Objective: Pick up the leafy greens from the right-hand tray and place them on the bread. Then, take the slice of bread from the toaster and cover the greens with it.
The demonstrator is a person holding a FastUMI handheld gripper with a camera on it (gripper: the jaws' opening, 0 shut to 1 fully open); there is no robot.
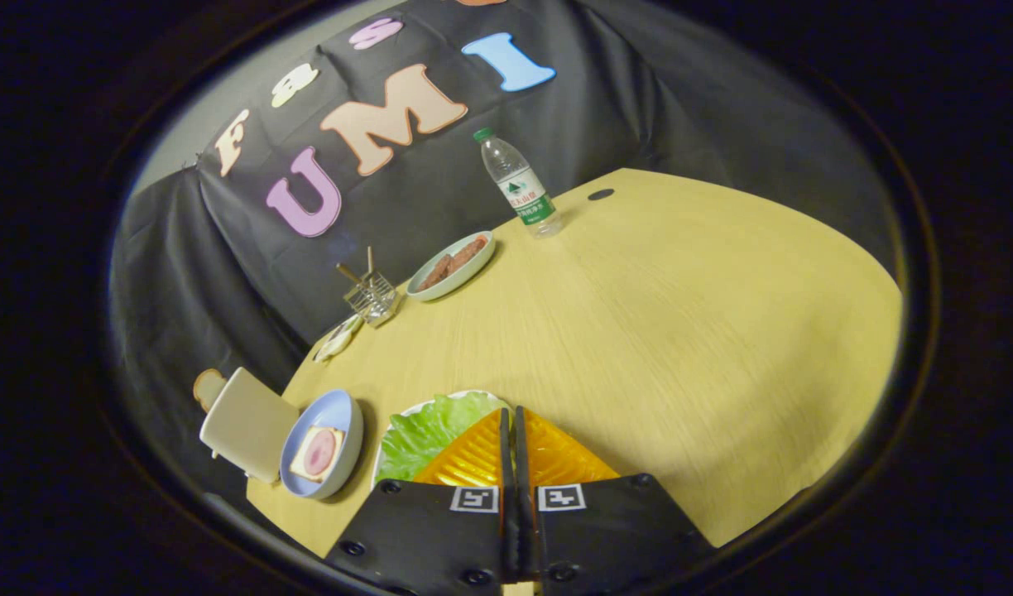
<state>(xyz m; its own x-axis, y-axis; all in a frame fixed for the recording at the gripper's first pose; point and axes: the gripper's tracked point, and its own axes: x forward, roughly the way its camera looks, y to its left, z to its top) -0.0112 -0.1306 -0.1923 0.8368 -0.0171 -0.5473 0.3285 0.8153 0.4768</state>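
Gripper view: fingers closed together, nothing between them, at bottom centre over the white tray's leafy greens. Bread on blue plate lower left, toaster beside. Advice: open wide, descend onto the leaf's thick fold before pinching.

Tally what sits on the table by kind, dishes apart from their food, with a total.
Dishes: 3: blue plate, pale green plate, white tray
Clear plastic water bottle: 1
Cream toaster: 1
Small wire rack: 1
Total: 6
The gripper looks shut over the leafy greens.
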